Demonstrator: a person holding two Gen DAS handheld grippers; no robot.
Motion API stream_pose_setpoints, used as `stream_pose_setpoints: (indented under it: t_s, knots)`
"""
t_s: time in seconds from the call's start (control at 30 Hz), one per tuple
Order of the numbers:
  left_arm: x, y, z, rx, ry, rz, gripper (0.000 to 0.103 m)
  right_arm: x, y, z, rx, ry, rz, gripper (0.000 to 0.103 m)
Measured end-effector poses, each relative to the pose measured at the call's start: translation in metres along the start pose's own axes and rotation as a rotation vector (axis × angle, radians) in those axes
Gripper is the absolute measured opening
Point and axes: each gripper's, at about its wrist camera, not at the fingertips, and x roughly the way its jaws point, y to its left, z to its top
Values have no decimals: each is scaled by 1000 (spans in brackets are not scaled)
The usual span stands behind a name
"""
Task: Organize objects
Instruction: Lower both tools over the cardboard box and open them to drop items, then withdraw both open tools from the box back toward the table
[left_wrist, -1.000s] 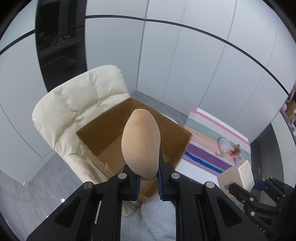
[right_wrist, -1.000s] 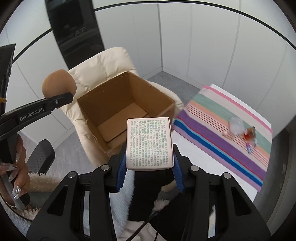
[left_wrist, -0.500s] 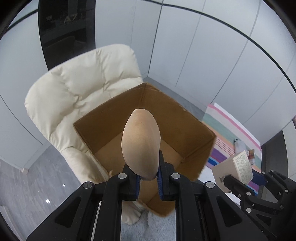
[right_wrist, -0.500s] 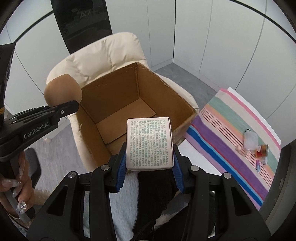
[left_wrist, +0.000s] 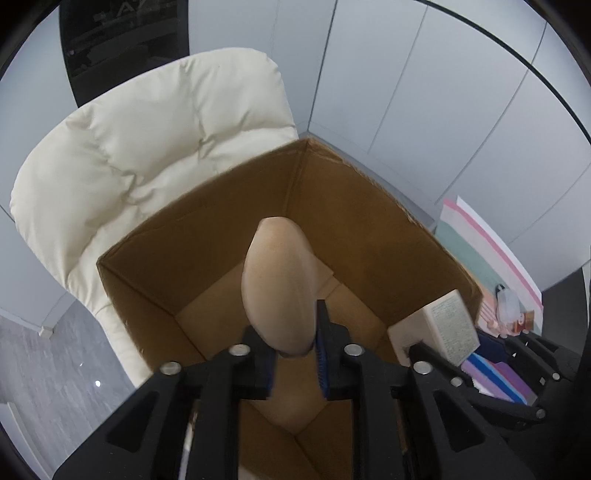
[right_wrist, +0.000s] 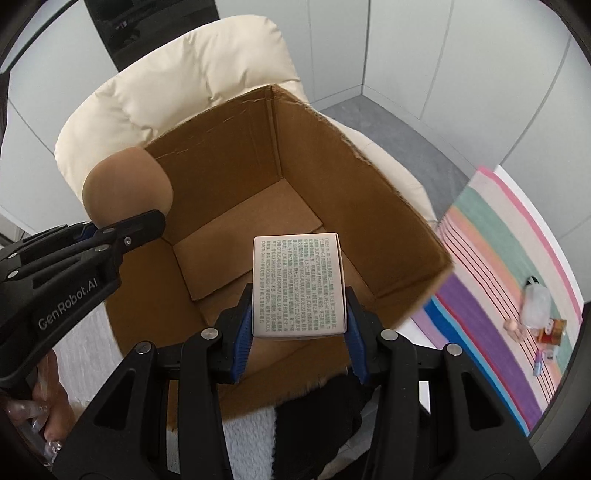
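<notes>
My left gripper (left_wrist: 293, 341) is shut on a tan egg-shaped sponge (left_wrist: 279, 284) and holds it over the open cardboard box (left_wrist: 207, 225). The sponge (right_wrist: 127, 182) also shows in the right wrist view at the box's left rim. My right gripper (right_wrist: 299, 325) is shut on a small white box with printed text (right_wrist: 299, 286), held above the cardboard box (right_wrist: 332, 158). The white box (left_wrist: 448, 326) shows in the left wrist view at the box's right rim. The cardboard box looks empty inside.
The cardboard box sits on a cream padded armchair (left_wrist: 147, 147). A striped mat (right_wrist: 498, 280) lies on the floor at the right with a few small items (right_wrist: 535, 314). White wall panels stand behind. A fluffy white fabric (right_wrist: 251, 443) lies below the grippers.
Both grippers have moved forward and closer to the cardboard box, which now fills more of each view. Both held objects now hang over its opening.
</notes>
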Motion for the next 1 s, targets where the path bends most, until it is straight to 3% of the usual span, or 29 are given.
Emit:
stream_pose_setpoints:
  t_s: [0.03, 0.07, 0.1, 0.13, 0.23, 0.57, 1.0]
  knots:
    - [2, 0, 1, -8, 0, 16, 50, 4, 0, 2, -7, -1, -1, 50]
    - [3, 1, 3, -9, -2, 29, 73, 7, 0, 4, -7, 1, -9, 67]
    - [3, 1, 3, -7, -10, 41, 81, 10, -1, 6, 0, 1, -18, 88]
    - [1, 2, 3, -6, -21, 43, 81, 12, -3, 8, 9, -8, -19, 92]
    - [1, 5, 3, -22, -16, 14, 81, 14, -9, 10, 29, -26, 14, 93]
    - [0, 8, 0, -53, 27, -35, 81, 11, -21, 5, 87, -26, 7, 93]
    - [-30, -2, -6, 7, -21, 17, 82, -22, -30, -9, 140, -55, -22, 93]
